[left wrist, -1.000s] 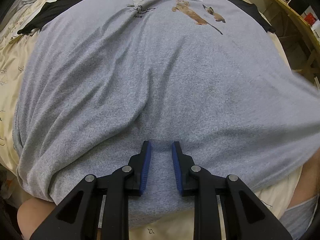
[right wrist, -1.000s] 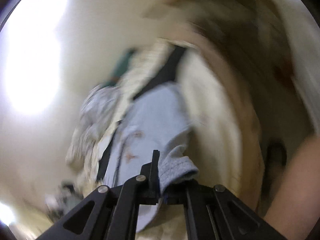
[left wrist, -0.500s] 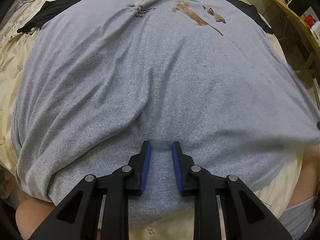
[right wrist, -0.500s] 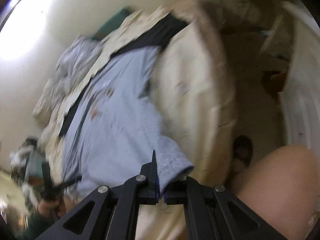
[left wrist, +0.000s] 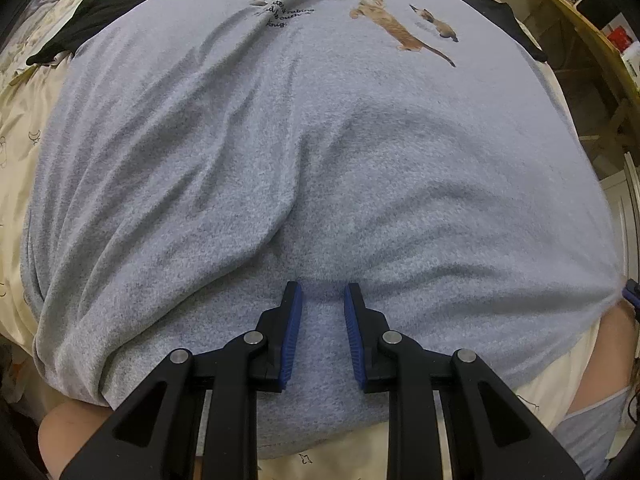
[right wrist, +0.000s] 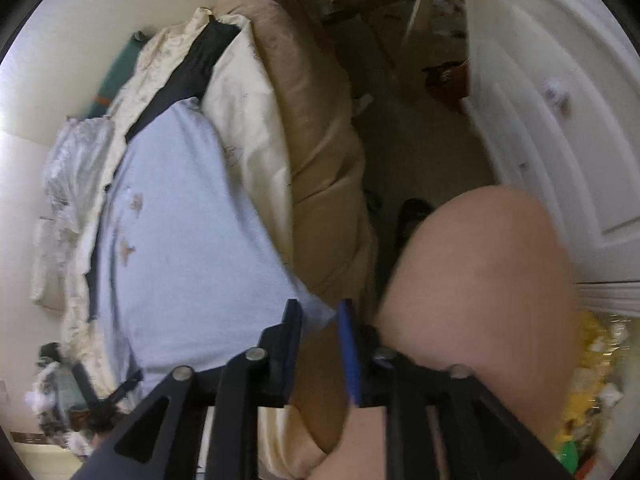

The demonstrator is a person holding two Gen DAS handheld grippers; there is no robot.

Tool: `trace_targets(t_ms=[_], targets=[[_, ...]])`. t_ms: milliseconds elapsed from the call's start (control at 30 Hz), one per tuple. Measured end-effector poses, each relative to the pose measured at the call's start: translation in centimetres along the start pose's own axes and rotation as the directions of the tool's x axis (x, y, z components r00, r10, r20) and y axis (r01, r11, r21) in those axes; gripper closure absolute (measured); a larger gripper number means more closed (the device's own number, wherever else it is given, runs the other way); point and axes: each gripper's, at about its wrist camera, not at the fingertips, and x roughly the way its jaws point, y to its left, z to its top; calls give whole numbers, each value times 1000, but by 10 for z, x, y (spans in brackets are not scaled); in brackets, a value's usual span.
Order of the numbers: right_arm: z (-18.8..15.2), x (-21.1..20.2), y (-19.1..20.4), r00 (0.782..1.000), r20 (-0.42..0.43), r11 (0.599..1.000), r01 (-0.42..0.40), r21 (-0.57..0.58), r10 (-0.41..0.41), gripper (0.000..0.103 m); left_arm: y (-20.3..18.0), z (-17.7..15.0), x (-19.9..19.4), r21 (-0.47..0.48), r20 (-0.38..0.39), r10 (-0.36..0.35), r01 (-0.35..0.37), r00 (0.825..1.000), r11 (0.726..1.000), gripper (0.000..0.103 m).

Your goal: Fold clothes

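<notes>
Bed [left wrist: 16, 152]: the cream cover carries the whole garment; treat it as your working surface.
T-shirt [left wrist: 320, 140]: grey, black sleeves, lying face up on the bed with the print at the far end and the hem at your near edge. Its long axis runs straight away from you, collar far, hem near.
Key relation: the hem lies directly under and in front of both tools. Your left gripper [left wrist: 322, 332] points steeply down over the middle of the hem; your right gripper [right wrist: 318, 344] sits at the hem's right corner [right wrist: 316, 312], at the bed's edge beside your knee [right wrist: 476, 280].
Left gripper state: blue pads parted, cloth below them, nothing pinched.
Right gripper state: jaws opening; the corner sits between the pads but looks freed.
Change from earlier frame: a second ago your right tool was clamped on that corner and held up; it is now down at the bed and releasing. Your left tool is as before.
</notes>
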Motion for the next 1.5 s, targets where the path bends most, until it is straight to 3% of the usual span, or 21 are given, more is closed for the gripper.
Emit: trace_targets(t_ms=[100, 167, 267, 367, 433, 500, 533, 600, 700, 767, 800, 867, 1000, 1033, 1100, 1233, 1300, 1367, 1400, 1467, 1500], targets=[[5, -33, 8, 990, 117, 994, 90, -55, -84, 79, -1, 10, 15, -3, 3, 5, -5, 1000, 1000, 78], [11, -37, 35, 988, 154, 981, 60, -185, -31, 73, -1, 10, 15, -2, 7, 9, -9, 1000, 1000, 78], [30, -13, 91, 990, 91, 913, -58, -405, 103, 73, -1, 10, 14, 2, 9, 18, -18, 1000, 1000, 78], [49, 34, 149, 990, -10, 815, -121, -566, 140, 73, -1, 11, 15, 4, 7, 29, -29, 1000, 1000, 78], [62, 69, 193, 993, 50, 728, -42, -684, 104, 73, -2, 11, 15, 15, 8, 41, -42, 999, 999, 78], [81, 111, 239, 983, 182, 619, 119, -776, 39, 65, -3, 11, 14, 27, 10, 53, -54, 999, 998, 78], [93, 132, 255, 976, 215, 590, 162, -791, 21, 52, -3, 11, 13, 29, 11, 57, -57, 998, 998, 78], [119, 170, 282, 970, 243, 564, 198, -802, 5, 47, -2, 11, 12, 20, 11, 56, -56, 998, 998, 78], [146, 208, 306, 972, 234, 567, 211, -796, -34, 42, 0, 13, 11, -2, 0, 57, -57, 998, 998, 78], [156, 235, 310, 984, 165, 579, 175, -796, -70, 24, -1, 14, 11, 5, -13, 64, -64, 998, 998, 78], [154, 243, 308, 983, 151, 571, 181, -801, -100, 24, -1, 15, 10, 7, -21, 66, -65, 998, 998, 78], [138, 236, 297, 978, 183, 553, 208, -807, -102, 23, 0, 16, 7, 3, -42, 56, -56, 998, 998, 78], [95, 208, 243, 982, 137, 610, 190, -770, -133, 23, 13, 10, 2, -5, -80, 3, -4, 997, 1000, 78], [78, 198, 228, 980, 137, 595, 198, -779, -147, 23, 16, 8, 3, 1, -87, 1, -1, 996, 1000, 78], [50, 179, 203, 978, 124, 587, 200, -784, -168, 23, 17, 0, 3, 32, -93, 24, -21, 995, 999, 78], [9, 152, 158, 969, 7, 643, 168, -747, -246, 23, 15, -18, -3, 80, -99, 68, -61, 993, 995, 77], [-15, 144, 145, 945, -45, 602, 169, -781, -323, 23, 21, -25, -12, 88, -96, 53, -45, 994, 995, 77], [-31, 133, 141, 922, -78, 522, 143, -841, -378, 23, 32, -31, -29, 94, -71, 29, -23, 997, 995, 77], [-29, 124, 143, 930, -83, 523, 126, -843, -358, 23, 43, -34, -48, 97, -15, 20, -19, 1000, 995, 77], [-17, 98, 152, 969, -81, 555, 63, -829, -232, 23, 70, -41, -89, 85, 99, 1, -10, 995, 996, 75], [-11, 88, 157, 985, -71, 572, 30, -819, -154, 23, 94, -48, -111, 32, 164, -12, 7, 986, 999, 60]])
